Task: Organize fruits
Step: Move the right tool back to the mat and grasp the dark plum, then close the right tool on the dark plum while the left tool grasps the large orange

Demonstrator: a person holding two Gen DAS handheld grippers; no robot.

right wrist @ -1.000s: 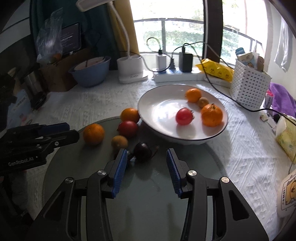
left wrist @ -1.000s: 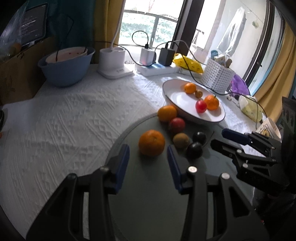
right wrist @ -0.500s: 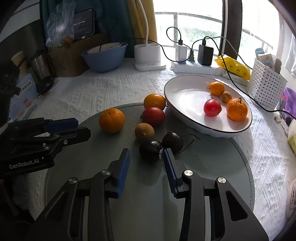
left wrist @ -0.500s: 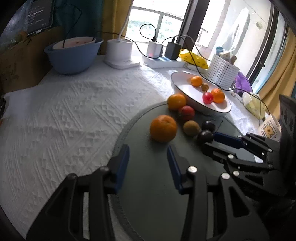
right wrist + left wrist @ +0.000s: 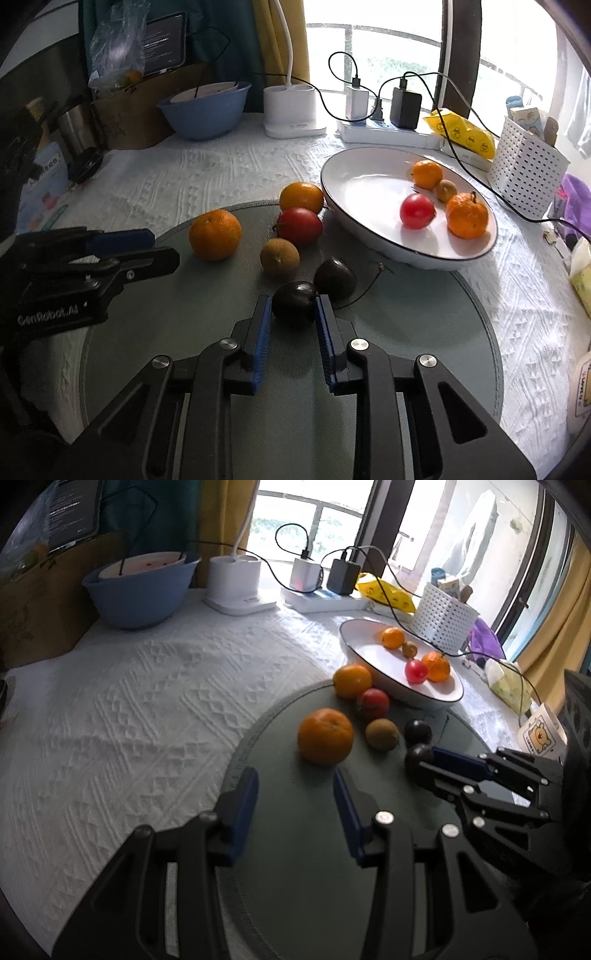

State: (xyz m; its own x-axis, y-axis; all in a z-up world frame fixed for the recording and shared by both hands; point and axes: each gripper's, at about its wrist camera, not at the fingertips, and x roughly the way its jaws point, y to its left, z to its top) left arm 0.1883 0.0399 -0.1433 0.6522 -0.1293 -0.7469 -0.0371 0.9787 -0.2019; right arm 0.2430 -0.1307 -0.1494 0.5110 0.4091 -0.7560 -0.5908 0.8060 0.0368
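Note:
Several loose fruits lie on a round grey mat (image 5: 406,317): a big orange (image 5: 215,234), a brown fruit (image 5: 279,257), a red fruit (image 5: 300,226), another orange (image 5: 301,197) and two dark round fruits. My right gripper (image 5: 293,301) is shut on the nearer dark fruit (image 5: 294,295), its blue pads pressing both sides; the fruit rests on the mat. The second dark fruit (image 5: 335,278) touches it. A white plate (image 5: 354,184) holds several fruits. My left gripper (image 5: 294,779) stands open and holds nothing, just short of the big orange (image 5: 325,735).
A blue bowl (image 5: 205,110), a white lamp base (image 5: 291,107), a power strip with chargers and cables (image 5: 388,129), a yellow packet (image 5: 461,134) and a white perforated basket (image 5: 524,162) line the back of the table. A black cable runs past the plate's right rim.
My right gripper moved forward and down over the nearer dark fruit, and its jaws closed on it. The left gripper's jaws kept the same gap.

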